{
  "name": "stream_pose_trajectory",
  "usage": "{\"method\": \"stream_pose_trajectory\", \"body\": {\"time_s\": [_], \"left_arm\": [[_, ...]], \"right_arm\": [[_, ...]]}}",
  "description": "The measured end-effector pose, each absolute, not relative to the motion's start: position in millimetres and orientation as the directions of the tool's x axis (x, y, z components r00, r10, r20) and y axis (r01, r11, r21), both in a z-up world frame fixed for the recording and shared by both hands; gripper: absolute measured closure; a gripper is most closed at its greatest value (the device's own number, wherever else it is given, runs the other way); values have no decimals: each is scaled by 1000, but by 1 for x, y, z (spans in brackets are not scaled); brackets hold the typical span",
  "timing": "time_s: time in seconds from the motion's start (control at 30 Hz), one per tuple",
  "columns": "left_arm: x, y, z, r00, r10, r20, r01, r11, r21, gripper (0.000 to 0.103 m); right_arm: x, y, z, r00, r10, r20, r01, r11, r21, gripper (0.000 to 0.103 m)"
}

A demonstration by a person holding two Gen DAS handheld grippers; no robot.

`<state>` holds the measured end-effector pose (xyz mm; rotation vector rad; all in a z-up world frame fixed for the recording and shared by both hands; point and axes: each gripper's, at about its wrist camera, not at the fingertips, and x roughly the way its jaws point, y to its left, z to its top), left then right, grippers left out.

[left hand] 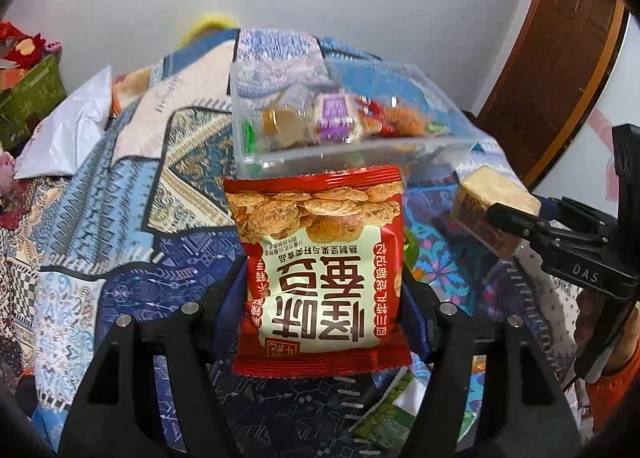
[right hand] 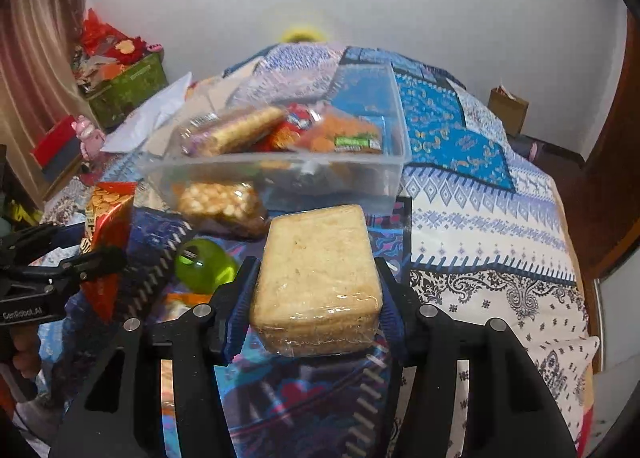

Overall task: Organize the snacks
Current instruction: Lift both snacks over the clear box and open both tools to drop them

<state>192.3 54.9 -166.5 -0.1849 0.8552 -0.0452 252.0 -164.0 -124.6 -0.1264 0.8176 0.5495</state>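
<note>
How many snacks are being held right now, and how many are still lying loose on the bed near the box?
Held: 2, red bag and wrapped cracker block
Loose on bed: 2, puffed-snack pack and green pack
Total: 4

Left tool [left hand: 324,298] clamped on a red snack bag [left hand: 318,258], above a patchwork bed cover [left hand: 120,218].
Bag upright between the pads, print upside down. Clear plastic bin [left hand: 352,146] of mixed snacks just beyond it. At right, right tool [left hand: 504,226] grips a wrapped cracker block [left hand: 492,198]. White plastic bag [left hand: 68,134] at left; brown door [left hand: 560,58] far right.
</note>
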Motion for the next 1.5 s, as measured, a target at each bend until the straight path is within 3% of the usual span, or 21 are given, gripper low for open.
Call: {"method": "stream_pose_trajectory", "body": {"time_s": [0.43,0.8,1.13,1.5], "left_arm": [[195,66,-116,739,-80,-669,-33,987,-155,36],[243,67,-84,785,-58,-617,-21,993,-120,36],[300,79,-100,761,-32,-648,-52,993,-110,36],[355,84,-136,709,-8,-705,-82,992,-94,36]], "right_arm": [[253,-166,-75,634,474,-611,-503,853,139,51],[278,-143,-59,659,503,-559,-518,843,148,51],[313,-118,-69,643,520,-563,-522,835,176,51],[348,-96,-101,603,493,-627,-514,841,167,51]]}}
